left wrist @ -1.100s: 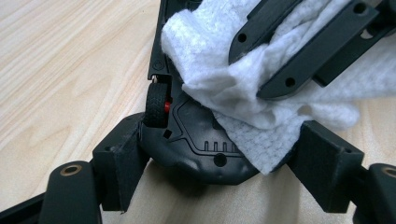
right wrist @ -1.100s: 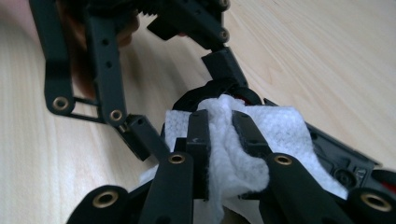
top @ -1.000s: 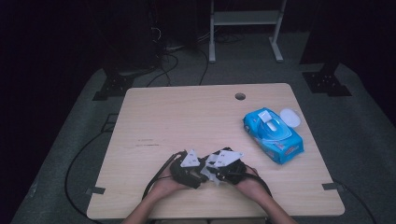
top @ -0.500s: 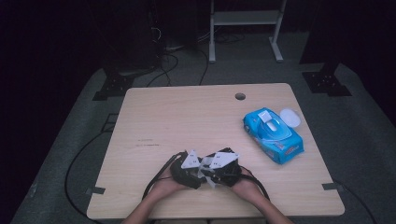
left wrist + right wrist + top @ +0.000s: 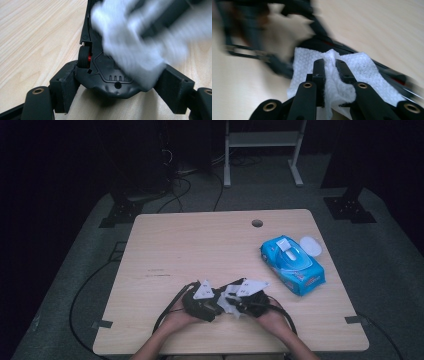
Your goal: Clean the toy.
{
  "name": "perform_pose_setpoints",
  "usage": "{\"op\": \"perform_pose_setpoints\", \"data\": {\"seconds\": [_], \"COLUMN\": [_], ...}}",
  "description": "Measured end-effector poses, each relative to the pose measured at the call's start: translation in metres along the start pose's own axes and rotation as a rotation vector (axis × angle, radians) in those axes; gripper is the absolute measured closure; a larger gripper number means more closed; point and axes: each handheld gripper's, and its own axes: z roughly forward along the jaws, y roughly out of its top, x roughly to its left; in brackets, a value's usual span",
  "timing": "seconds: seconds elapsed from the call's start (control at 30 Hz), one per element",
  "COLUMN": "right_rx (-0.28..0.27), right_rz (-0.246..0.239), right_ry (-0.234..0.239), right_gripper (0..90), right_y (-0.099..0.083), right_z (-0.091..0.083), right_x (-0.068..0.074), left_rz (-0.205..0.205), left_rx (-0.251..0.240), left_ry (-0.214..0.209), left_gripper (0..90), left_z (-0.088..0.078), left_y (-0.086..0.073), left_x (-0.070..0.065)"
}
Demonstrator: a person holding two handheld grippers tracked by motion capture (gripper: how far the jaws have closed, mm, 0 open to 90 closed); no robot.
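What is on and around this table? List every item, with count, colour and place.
computer mouse: one, black with a red-hubbed wheel, underside up between the left gripper's jaws, near front edge
wet wipe: one, white, pinched by the right gripper against the mouse
wipes pack: one, blue, flip lid open, table's right side
table: one, light wood, round hole near far edge
metal stand: one, white, on floor behind table
cables: several, black, on floor
left gripper: one, black, shut on the mouse
right gripper: one, black, shut on the wipe
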Motion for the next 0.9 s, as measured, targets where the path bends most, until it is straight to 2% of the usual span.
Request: {"op": "perform_pose_setpoints", "data": {"seconds": [0.07,0.1,0.13,0.17,0.2,0.23,0.27,0.3,0.37,0.4,0.47,0.53,0.57,0.63,0.67,0.77,0.8,0.83,0.9], "right_rx": [0.008,0.018,0.021,0.027,0.027,0.026,0.028,0.028,0.023,0.022,0.013,-0.004,-0.006,0.007,0.015,0.015,0.018,0.018,0.01], "right_rz": [-0.048,-0.061,-0.053,-0.013,-0.013,0.006,0.066,0.066,0.117,0.132,0.128,0.123,0.1,0.05,0.027,0.044,0.081,0.081,0.125], "right_ry": [0.009,0.001,-0.007,-0.07,-0.07,-0.101,-0.162,-0.162,-0.19,-0.189,-0.179,-0.124,-0.09,-0.065,-0.069,-0.094,-0.128,-0.128,-0.162], "right_gripper": [79.0,78.9,78.8,78.8,78.8,78.8,78.8,78.8,78.8,78.8,78.8,78.8,78.8,78.7,78.7,78.8,78.8,78.8,78.9], "right_y": [0.005,0.006,0.005,-0.003,-0.003,-0.007,-0.016,-0.016,-0.024,-0.027,-0.026,-0.022,-0.019,-0.015,-0.012,-0.013,-0.017,-0.017,-0.022], "right_z": [0.004,0.003,0.002,-0.008,-0.008,-0.013,-0.026,-0.026,-0.035,-0.037,-0.036,-0.032,-0.027,-0.02,-0.018,-0.021,-0.026,-0.026,-0.032], "right_x": [0.009,0.009,0.007,-0.009,-0.009,-0.016,-0.032,-0.032,-0.043,-0.044,-0.041,-0.036,-0.029,-0.02,-0.017,-0.024,-0.033,-0.033,-0.044], "left_rz": [-0.001,-0.006,-0.005,-0.012,-0.01,-0.018,-0.018,-0.018,-0.017,-0.015,-0.017,-0.018,-0.017,-0.02,-0.021,-0.016,-0.021,-0.021,-0.018], "left_rx": [0.001,-0.002,0.0,-0.003,-0.001,-0.004,-0.011,-0.011,-0.01,-0.007,-0.006,-0.007,-0.008,-0.008,-0.008,-0.005,-0.009,-0.009,-0.007], "left_ry": [0.001,-0.002,-0.002,0.0,-0.001,-0.001,-0.002,-0.002,-0.002,-0.001,-0.001,-0.003,-0.003,-0.004,-0.002,-0.002,-0.003,-0.003,-0.002], "left_gripper": [24.0,24.0,24.0,24.0,24.0,24.0,24.0,24.0,24.0,24.0,24.0,24.0,24.0,24.0,24.0,24.0,24.0,24.0,24.0], "left_z": [-0.001,-0.001,-0.002,-0.002,-0.002,-0.002,-0.002,-0.002,-0.002,-0.002,-0.002,-0.002,-0.002,-0.002,-0.002,-0.002,-0.002,-0.002,-0.002], "left_y": [-0.001,-0.001,-0.001,-0.002,-0.002,-0.002,-0.002,-0.002,-0.002,-0.002,-0.002,-0.002,-0.002,-0.002,-0.002,-0.002,-0.002,-0.002,-0.002], "left_x": [0.0,0.0,0.001,0.001,0.002,0.002,0.003,0.003,0.003,0.003,0.003,0.003,0.003,0.003,0.003,0.003,0.003,0.003,0.003]}}
